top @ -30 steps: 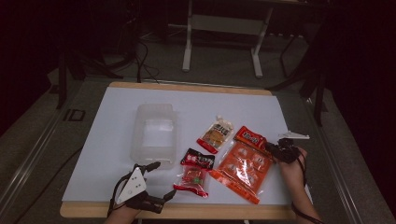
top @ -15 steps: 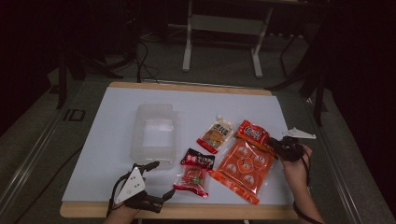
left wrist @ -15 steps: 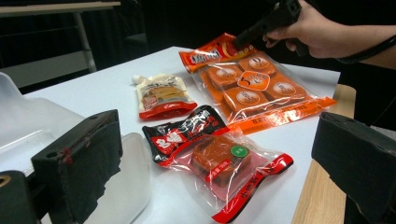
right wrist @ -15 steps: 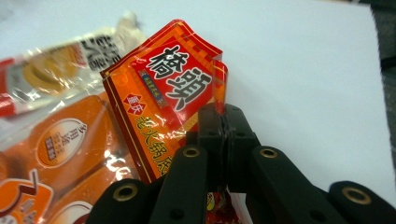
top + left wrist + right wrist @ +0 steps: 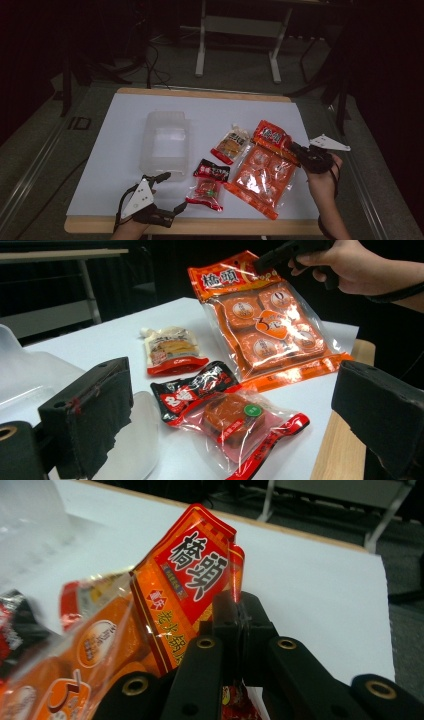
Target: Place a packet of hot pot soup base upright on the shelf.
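The right gripper (image 5: 295,148), jaws clenched on the header of the orange snack pack (image 5: 262,172), has tilted its top edge off the counter (image 5: 125,115), likely bound for the clear container (image 5: 166,145); the left gripper (image 5: 167,192) waits, jaws apart.

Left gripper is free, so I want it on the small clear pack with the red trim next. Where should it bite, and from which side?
Probably its near sealed end. The small clear pack lies flat with one bulky block in the middle, so the thin red-edged seam toward the left gripper suits the jaws better. Come in low from the table's near edge; its far end overlaps the black pouch.
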`<state>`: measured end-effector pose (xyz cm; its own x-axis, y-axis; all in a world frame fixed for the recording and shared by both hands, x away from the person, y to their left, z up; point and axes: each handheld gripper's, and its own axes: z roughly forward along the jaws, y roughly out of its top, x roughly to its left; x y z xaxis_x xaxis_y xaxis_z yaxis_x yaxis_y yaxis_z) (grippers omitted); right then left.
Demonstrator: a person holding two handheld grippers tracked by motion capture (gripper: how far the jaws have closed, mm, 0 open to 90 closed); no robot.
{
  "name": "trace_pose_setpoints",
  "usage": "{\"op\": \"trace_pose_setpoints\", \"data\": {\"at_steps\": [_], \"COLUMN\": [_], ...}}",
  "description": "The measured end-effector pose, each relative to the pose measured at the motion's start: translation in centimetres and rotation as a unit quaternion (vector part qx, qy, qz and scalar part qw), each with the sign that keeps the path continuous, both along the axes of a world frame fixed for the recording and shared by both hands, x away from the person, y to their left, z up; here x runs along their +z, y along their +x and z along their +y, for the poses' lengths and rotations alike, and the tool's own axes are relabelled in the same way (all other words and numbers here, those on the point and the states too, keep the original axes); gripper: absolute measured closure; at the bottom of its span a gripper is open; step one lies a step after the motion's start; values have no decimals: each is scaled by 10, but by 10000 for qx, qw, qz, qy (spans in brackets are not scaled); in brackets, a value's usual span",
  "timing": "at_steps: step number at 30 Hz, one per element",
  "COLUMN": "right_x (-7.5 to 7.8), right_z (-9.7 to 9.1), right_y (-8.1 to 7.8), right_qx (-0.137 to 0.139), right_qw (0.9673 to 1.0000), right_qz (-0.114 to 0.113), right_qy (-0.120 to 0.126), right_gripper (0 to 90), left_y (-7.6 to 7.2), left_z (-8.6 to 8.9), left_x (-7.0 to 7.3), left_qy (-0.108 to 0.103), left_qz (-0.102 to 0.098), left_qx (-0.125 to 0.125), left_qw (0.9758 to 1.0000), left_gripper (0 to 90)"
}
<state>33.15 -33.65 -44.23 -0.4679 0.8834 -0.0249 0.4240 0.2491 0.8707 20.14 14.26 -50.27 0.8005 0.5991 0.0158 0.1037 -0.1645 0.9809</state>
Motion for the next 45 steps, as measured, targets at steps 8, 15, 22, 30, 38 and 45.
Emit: {"op": "trace_pose_setpoints", "data": {"at_steps": [8,15,22,30,38,45], "right_x": [21,41,60,78,96,111], "right_z": [7,19,32,49,64,73], "right_y": [-17,-49,-76,-95,-107,-113], "right_qx": [245,650,1005,1484,1853,2044], "right_qw": [9989,9947,9892,9799,9718,9659], "right_qz": [-330,-747,-1038,-1298,-1444,-1582], "right_qy": [203,283,258,298,214,150], "right_gripper": [885,886,885,886,886,886], "left_y": [0,4,8,10,19,32], "left_z": [-2,-8,-23,-32,-35,-45], "left_x": [2,12,25,30,47,58], "left_qy": [13,-2,-94,-89,-169,-106], "left_qz": [48,42,119,165,23,2], "left_qx": [-4,4,-207,-314,-320,-416], "left_qw": [10000,10000,9997,9993,9993,9991], "left_gripper": [32,32,33,33,34,34]}}
